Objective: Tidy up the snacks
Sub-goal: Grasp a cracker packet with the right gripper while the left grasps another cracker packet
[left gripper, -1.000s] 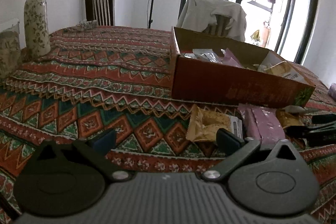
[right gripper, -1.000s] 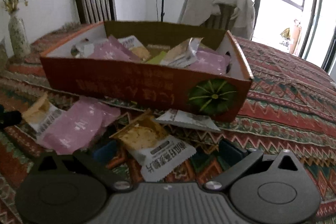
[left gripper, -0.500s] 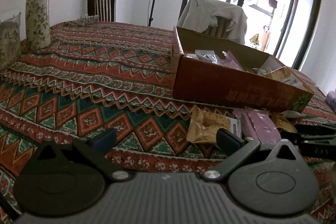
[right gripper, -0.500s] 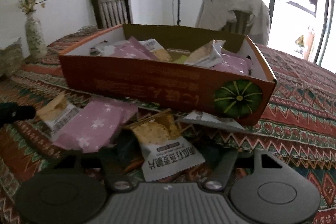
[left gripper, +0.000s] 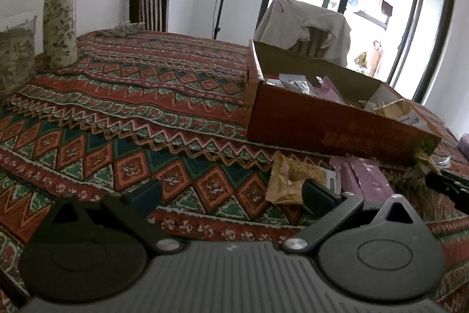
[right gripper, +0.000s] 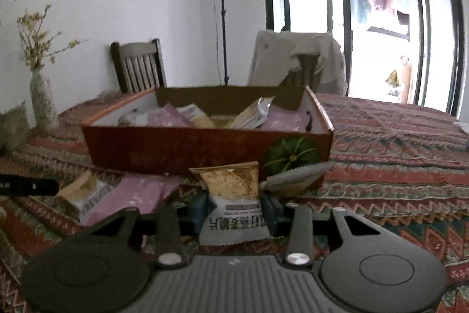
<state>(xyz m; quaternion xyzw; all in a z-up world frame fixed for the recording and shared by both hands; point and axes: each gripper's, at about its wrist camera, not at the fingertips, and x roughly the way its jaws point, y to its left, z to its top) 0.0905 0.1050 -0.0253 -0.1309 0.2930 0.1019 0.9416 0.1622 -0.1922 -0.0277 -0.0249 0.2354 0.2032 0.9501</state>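
Note:
An open red cardboard box (right gripper: 176,148) (left gripper: 322,131) holds several snack packets on the patterned tablecloth. My right gripper (right gripper: 234,210) is closing, its blue pads pressing both sides of a tan and white chip packet (right gripper: 234,195) that is tipped up in front of the box. A purple packet (right gripper: 134,195) (left gripper: 366,178), a tan packet (right gripper: 85,189) (left gripper: 293,178) and a silver packet (right gripper: 296,172) lie loose before the box. My left gripper (left gripper: 231,195) stands open over bare cloth, its right finger beside the tan packet.
A flowered vase (left gripper: 60,19) (right gripper: 42,104) stands at the table's far left. A wooden chair (left gripper: 149,2) and a chair draped with a light garment (left gripper: 304,25) stand behind the table. Open tablecloth (left gripper: 132,107) spreads left of the box.
The right gripper's jaws have come together from wide open onto the chip packet, which now stands tipped up instead of lying flat. The left gripper has stayed put.

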